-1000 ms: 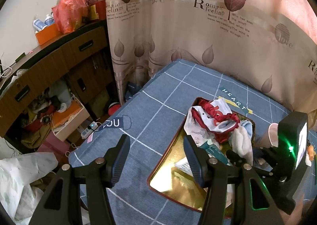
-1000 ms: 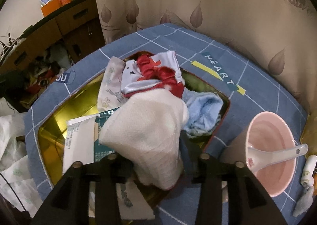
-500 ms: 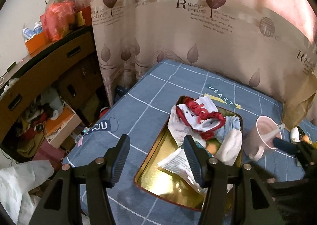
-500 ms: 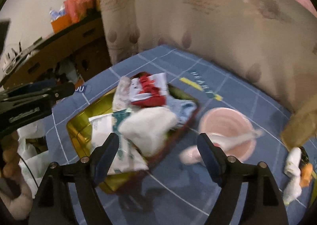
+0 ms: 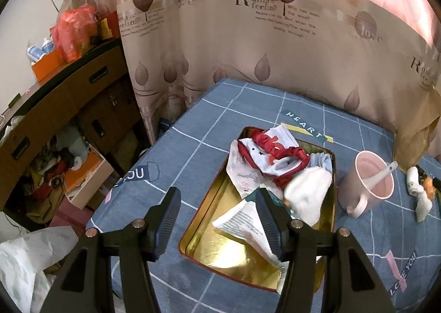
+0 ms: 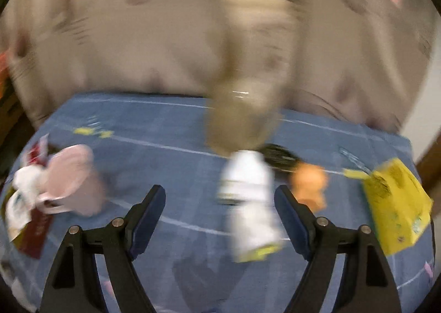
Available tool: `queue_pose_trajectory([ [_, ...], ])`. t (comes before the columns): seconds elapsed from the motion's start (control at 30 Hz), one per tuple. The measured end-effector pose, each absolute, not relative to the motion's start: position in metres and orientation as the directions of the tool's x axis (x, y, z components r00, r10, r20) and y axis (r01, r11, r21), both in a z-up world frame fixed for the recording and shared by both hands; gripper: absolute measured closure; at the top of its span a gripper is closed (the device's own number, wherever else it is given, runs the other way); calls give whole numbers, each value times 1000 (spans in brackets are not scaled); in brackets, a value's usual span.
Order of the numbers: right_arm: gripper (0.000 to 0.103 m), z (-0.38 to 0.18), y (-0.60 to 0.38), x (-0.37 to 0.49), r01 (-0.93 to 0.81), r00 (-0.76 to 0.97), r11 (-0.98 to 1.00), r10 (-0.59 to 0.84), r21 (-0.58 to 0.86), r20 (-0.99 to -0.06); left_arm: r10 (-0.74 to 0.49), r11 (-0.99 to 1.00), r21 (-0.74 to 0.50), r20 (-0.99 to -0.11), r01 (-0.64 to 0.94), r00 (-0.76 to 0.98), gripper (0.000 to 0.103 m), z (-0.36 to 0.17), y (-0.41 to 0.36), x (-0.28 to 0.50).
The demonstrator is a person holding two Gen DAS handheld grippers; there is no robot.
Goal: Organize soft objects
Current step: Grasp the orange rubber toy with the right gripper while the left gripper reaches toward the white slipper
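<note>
Fingers of my left gripper (image 5: 217, 213) hanging released, nothing between. White sock (image 5: 307, 194) lying in gold tray (image 5: 239, 255), 1 o'clock. Right gripper (image 6: 220, 219) fingers just opened, empty, view blurring.

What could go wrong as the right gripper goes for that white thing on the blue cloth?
The right gripper is open and empty, with the blurred white soft object lying between its fingers. The small orange item lies close beside it and could get pinched too. In the left view, the pink ceramic mug holding a white spoon stands nearby; a wide sweep might tip it.
</note>
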State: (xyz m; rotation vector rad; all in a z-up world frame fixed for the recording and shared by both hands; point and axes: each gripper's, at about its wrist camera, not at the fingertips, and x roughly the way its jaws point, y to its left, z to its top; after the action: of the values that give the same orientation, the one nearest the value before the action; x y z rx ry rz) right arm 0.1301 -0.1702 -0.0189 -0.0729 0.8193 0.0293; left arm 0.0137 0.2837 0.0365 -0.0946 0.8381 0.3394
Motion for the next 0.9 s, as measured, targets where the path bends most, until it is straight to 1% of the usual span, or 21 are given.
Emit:
queue_pose_trajectory([
  [0.1,24,-37,-216,145,45,653,997,-74,-59,-754,257,946,63,-745,-319,615,45,35,278,16],
  [0.2,24,-60,-244,158,97,616,994,-94,-44,-782,248,952,74,-752,-296,610,45,33,269,20],
  [0.3,24,-81,-258,168,124,596,991,-109,-43,-796,230,961,79,-761,-265,607,45,31,258,24],
  [0.4,24,-97,-266,180,138,590,990,-93,-13,-802,210,969,85,-772,-230,599,45,29,242,29],
  [0.6,25,-118,-270,202,153,598,988,-96,-4,-796,153,987,90,-788,-135,596,45,28,196,42],
  [0.63,29,-120,-270,204,154,597,988,-97,-5,-797,139,990,90,-789,-111,598,45,29,186,44],
  [0.67,36,-122,-271,205,146,597,989,-89,-1,-797,126,992,91,-789,-89,601,45,29,177,47],
  [0.7,49,-122,-271,205,138,599,990,-87,-5,-796,109,994,91,-790,-60,603,45,29,166,50],
  [0.73,53,-121,-271,205,135,606,991,-101,-23,-789,95,995,95,-793,-32,602,45,28,153,54],
  [0.8,55,-122,-276,202,126,610,992,-80,-3,-788,67,995,96,-801,17,595,45,25,129,62],
  [0.83,58,-122,-278,198,123,615,992,-75,1,-785,41,995,88,-808,52,588,45,22,115,66],
  [0.9,58,-121,-280,189,116,620,993,-80,-10,-780,-5,992,66,-817,103,577,45,18,91,74],
])
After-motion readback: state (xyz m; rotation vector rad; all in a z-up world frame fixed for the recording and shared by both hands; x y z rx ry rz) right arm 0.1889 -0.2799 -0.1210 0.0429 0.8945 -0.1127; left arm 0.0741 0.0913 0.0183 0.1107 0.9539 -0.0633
